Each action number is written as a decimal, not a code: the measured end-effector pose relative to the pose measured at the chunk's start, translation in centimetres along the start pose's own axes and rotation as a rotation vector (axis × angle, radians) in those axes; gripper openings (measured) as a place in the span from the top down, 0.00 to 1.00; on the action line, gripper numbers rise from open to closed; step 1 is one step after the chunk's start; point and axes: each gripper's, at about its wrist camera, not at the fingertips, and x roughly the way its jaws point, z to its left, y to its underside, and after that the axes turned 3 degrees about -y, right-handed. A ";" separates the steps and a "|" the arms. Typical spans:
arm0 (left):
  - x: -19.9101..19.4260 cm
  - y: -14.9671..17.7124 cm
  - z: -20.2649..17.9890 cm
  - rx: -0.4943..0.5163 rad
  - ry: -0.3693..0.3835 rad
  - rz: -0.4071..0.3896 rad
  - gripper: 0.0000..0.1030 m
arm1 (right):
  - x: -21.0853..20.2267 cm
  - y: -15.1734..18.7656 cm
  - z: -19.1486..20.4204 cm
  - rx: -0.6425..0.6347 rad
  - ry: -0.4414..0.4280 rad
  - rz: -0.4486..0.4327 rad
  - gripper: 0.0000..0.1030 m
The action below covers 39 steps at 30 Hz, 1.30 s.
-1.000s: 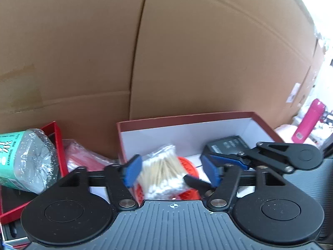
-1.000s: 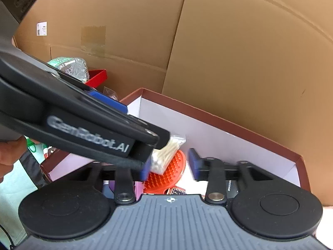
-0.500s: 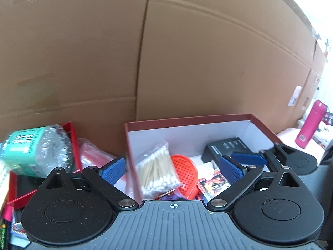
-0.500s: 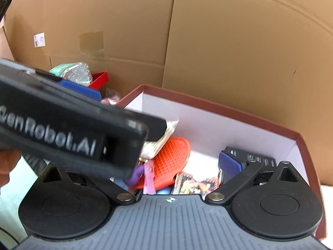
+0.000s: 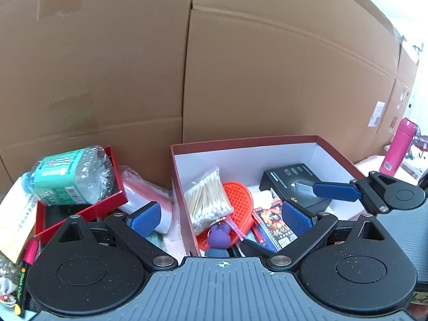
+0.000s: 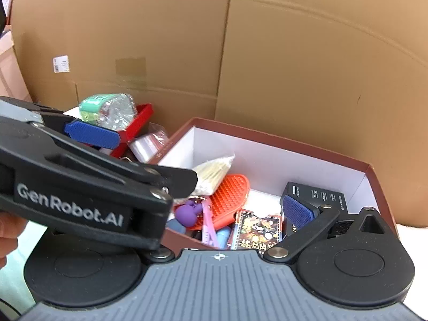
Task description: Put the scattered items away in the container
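Note:
A maroon box with a white inside (image 5: pixel 240 141) (image 6: pixel 281 140) holds a bag of cotton swabs (image 5: pixel 207 196) (image 6: pixel 214 172), an orange silicone pad (image 5: pixel 238 200) (image 6: pixel 227 198), a purple toy (image 5: pixel 219 236) (image 6: pixel 188 212), a card pack (image 5: pixel 275 226) (image 6: pixel 258 231) and a black carton (image 5: pixel 291 178) (image 6: pixel 317 195). My left gripper (image 5: pixel 222 218) is open and empty above the box's near left wall. My right gripper (image 6: pixel 214 211) is open and empty over the box; its right finger also shows in the left wrist view (image 5: pixel 335 191).
Left of the box, a clear water bottle with a green label (image 5: pixel 68 178) (image 6: pixel 108 109) lies on a red tray (image 5: pixel 80 210). A plastic bag (image 5: pixel 144 195) and small items lie beside it. Cardboard walls (image 5: pixel 267 75) stand behind. A pink flask (image 5: pixel 398 147) stands far right.
My left gripper opened, let the cotton swab bag drop into the box and pulled back. My right gripper also opened wide and drew back.

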 end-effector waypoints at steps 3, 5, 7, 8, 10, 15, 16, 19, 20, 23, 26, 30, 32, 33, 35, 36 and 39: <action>-1.2 0.4 0.2 -0.004 0.002 -0.009 0.01 | -1.1 0.1 0.8 -0.009 0.005 -0.015 0.01; -2.0 0.6 0.3 -0.008 0.003 -0.013 0.01 | -1.7 0.2 1.3 -0.007 0.011 -0.027 0.00; -2.9 1.0 0.5 -0.011 -0.001 -0.018 0.01 | -2.3 0.3 1.7 -0.003 0.012 -0.037 0.00; -3.5 1.2 0.5 -0.011 -0.005 -0.020 0.01 | -2.5 0.3 2.0 -0.001 0.013 -0.040 0.00; -4.2 1.6 0.6 -0.010 -0.014 -0.024 0.01 | -3.0 0.4 2.6 -0.002 0.020 -0.045 0.00; -6.0 2.7 1.2 -0.026 -0.028 -0.022 0.01 | -4.2 1.0 4.4 -0.020 0.035 -0.065 0.00; -6.4 3.1 1.4 -0.031 -0.029 -0.023 0.01 | -4.5 1.2 4.8 -0.021 0.034 -0.067 0.00; -7.4 4.2 1.9 -0.050 -0.029 -0.023 0.01 | -5.0 1.9 6.0 -0.030 0.035 -0.074 0.00; -7.9 4.6 2.1 -0.057 -0.030 -0.020 0.01 | -5.2 2.1 6.4 -0.034 0.037 -0.077 0.00; -8.7 6.1 2.9 -0.082 -0.039 -0.010 0.01 | -5.4 2.9 7.9 -0.045 0.034 -0.080 0.00; -9.3 7.8 4.0 -0.117 -0.041 0.007 0.01 | -5.6 3.8 9.6 -0.053 0.004 -0.081 0.00; -9.8 10.0 5.7 -0.154 -0.066 0.040 0.00 | -5.4 4.9 12.2 -0.082 -0.047 -0.068 0.00; -10.2 11.0 6.6 -0.164 -0.091 0.047 0.01 | -5.2 5.4 13.6 -0.105 -0.060 -0.061 0.00; -10.4 11.5 7.0 -0.170 -0.103 0.051 0.01 | -5.1 5.6 14.3 -0.112 -0.065 -0.059 0.00; -10.8 12.4 8.0 -0.187 -0.121 0.062 0.01 | -4.7 6.0 15.6 -0.116 -0.083 -0.047 0.00; -10.9 12.9 8.6 -0.197 -0.127 0.068 0.01 | -4.4 6.2 16.1 -0.114 -0.099 -0.038 0.00; -11.3 14.0 10.2 -0.232 -0.136 0.081 0.02 | -3.8 6.5 17.6 -0.103 -0.140 -0.018 0.00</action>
